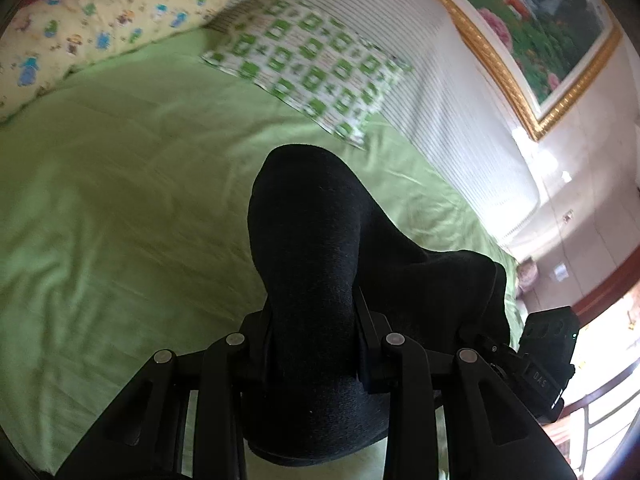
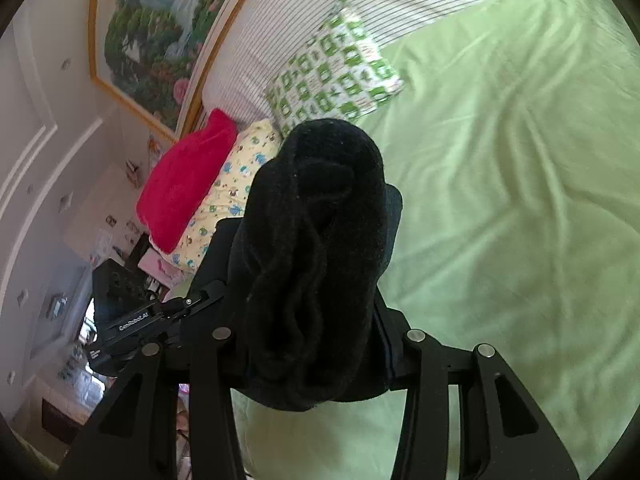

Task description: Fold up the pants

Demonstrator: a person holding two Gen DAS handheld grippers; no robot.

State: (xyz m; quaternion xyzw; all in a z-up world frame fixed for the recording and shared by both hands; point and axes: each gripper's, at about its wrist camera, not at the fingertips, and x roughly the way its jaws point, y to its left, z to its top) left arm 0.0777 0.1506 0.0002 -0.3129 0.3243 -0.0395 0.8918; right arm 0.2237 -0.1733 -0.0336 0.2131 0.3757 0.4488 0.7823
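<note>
Bunching lengthwise away from each camera, black pants [image 1: 312, 248] sit clamped in both hand-held grippers — left [image 1: 314, 344], right [image 2: 316, 344].

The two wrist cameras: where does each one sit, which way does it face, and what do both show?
Left wrist: on the left gripper, facing along its fingers over the green bed toward the pillows; black pants are clamped; the right gripper shows at right.
Right wrist: on the right gripper, facing the same bed; pants clamped; the left gripper shows at left.
Shared: pants, checked pillow, painting.
</note>
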